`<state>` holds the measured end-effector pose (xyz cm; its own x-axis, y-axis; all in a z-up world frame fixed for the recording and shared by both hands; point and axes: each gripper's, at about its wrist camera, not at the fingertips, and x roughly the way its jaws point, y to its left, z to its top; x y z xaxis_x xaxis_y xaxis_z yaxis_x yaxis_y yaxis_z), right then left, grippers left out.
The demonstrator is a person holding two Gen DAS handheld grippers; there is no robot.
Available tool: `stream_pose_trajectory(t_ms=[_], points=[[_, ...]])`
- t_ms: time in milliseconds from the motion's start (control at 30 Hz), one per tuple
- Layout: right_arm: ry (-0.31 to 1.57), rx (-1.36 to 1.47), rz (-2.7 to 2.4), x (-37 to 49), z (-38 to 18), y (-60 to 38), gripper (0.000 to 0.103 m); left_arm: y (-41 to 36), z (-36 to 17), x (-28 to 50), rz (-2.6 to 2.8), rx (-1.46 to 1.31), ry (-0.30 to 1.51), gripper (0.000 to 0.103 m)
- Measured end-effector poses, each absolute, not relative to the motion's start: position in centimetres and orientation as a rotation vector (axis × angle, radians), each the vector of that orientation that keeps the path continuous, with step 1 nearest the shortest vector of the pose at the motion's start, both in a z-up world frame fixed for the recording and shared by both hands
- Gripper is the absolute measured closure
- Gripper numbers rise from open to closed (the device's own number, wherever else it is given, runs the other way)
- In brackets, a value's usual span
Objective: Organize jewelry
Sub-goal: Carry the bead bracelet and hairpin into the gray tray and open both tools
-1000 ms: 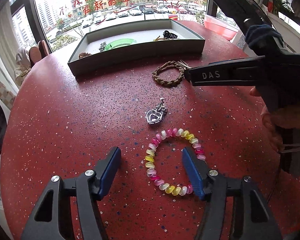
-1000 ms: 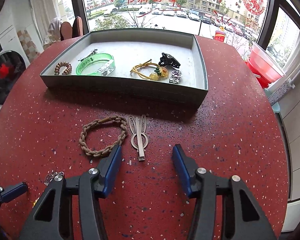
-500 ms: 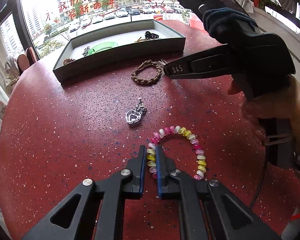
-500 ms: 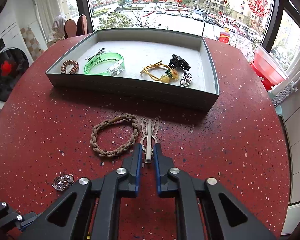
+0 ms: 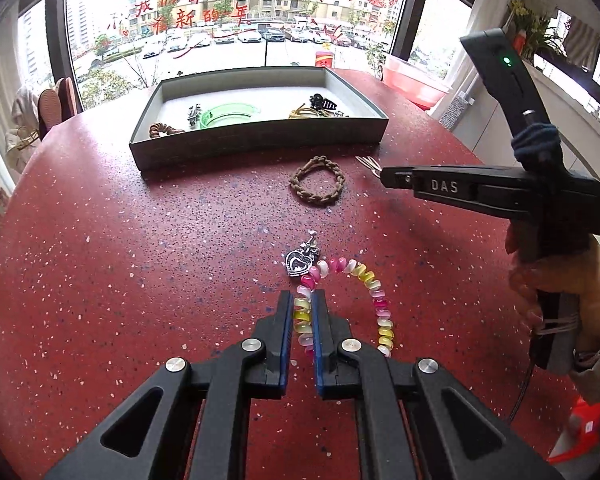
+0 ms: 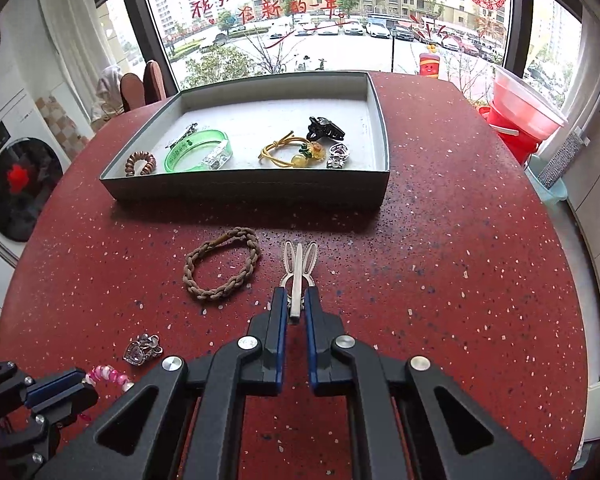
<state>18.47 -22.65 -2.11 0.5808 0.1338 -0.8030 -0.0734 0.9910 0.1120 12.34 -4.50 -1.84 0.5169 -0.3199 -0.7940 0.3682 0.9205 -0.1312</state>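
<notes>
Left wrist view: the left hand-held gripper (image 5: 301,309) still pinches the beaded bracelet (image 5: 364,276), now dragged against the heart pendant (image 5: 299,263) on the desk (image 5: 140,260).

Right wrist view: the right hand-held gripper (image 6: 296,304) still pinches the rabbit-ear hair clip (image 6: 299,268), near the tray (image 6: 244,188).

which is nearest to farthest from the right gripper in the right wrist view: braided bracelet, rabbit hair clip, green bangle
1. rabbit hair clip, pinched in the right gripper
2. braided bracelet, on the table to its left
3. green bangle, inside the tray, far left
</notes>
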Motion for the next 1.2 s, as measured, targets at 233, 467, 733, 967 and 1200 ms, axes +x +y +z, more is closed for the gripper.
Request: stream_pose_trajectory(t_ms=[233, 467, 733, 967, 1200], points=[[0.923, 0.116, 0.137, 17.2, -0.9, -23.0, 0.094, -2.7, -0.5, 13.2, -0.384, 0.03, 0.911, 0.075], [0.902, 0.154, 0.155, 16.6, 0.3, -22.8, 0.094, -1.1, 0.8, 14.9, -0.364, 0.009, 0.876, 0.075], [0.877, 0.172, 0.166, 17.4, 1.9, -22.6, 0.094, 0.0, 2.3, 17.9, -0.342, -0.01, 0.84, 0.075], [0.858, 0.168, 0.169, 19.2, 3.4, -22.3, 0.094, 0.0, 2.4, 20.8, -0.301, 0.015, 0.824, 0.075], [0.849, 0.165, 0.181, 21.2, 4.2, -21.9, 0.094, 0.4, 2.5, 23.3, -0.287, -0.017, 0.828, 0.075]])
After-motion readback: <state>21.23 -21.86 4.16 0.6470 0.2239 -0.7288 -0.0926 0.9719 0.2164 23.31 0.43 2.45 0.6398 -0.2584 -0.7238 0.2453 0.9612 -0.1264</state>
